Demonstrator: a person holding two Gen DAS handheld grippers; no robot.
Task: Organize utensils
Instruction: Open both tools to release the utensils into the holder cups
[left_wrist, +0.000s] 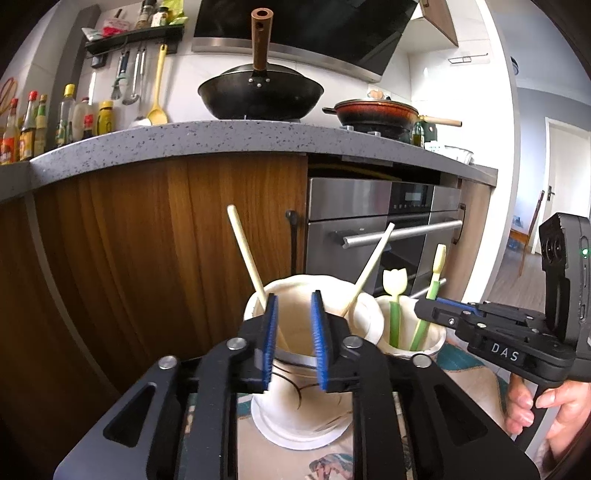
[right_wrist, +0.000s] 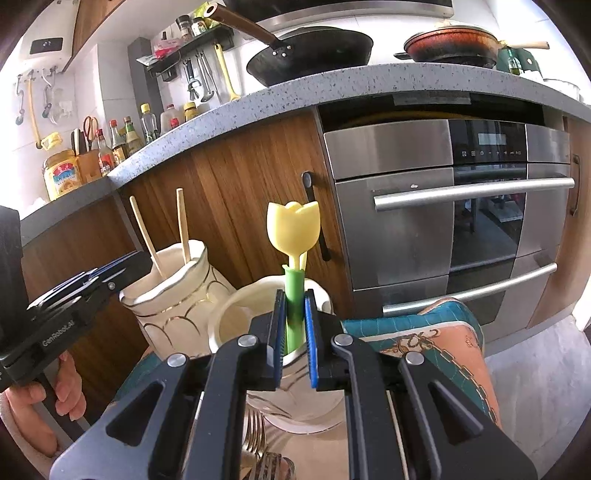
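Two cream holders stand side by side on a patterned cloth. The left holder (left_wrist: 295, 398) (right_wrist: 173, 295) has two chopsticks (left_wrist: 245, 254) (right_wrist: 181, 225) leaning in it. My left gripper (left_wrist: 293, 314) is open over its rim, holding nothing. The right holder (left_wrist: 410, 332) (right_wrist: 236, 314) holds two green-handled tulip utensils (left_wrist: 394, 295). My right gripper (right_wrist: 294, 315) has its jaws close around the green handle of the yellow tulip utensil (right_wrist: 293, 229), which stands upright in the holder. The right gripper also shows in the left wrist view (left_wrist: 428, 314).
Metal forks (right_wrist: 258, 439) lie on the cloth in front of the right holder. Behind stand a wood cabinet (left_wrist: 166, 240), a steel oven (right_wrist: 461, 206) and a grey counter (left_wrist: 221, 140) with a black wok (left_wrist: 260, 96), an orange pan (left_wrist: 376, 110) and bottles.
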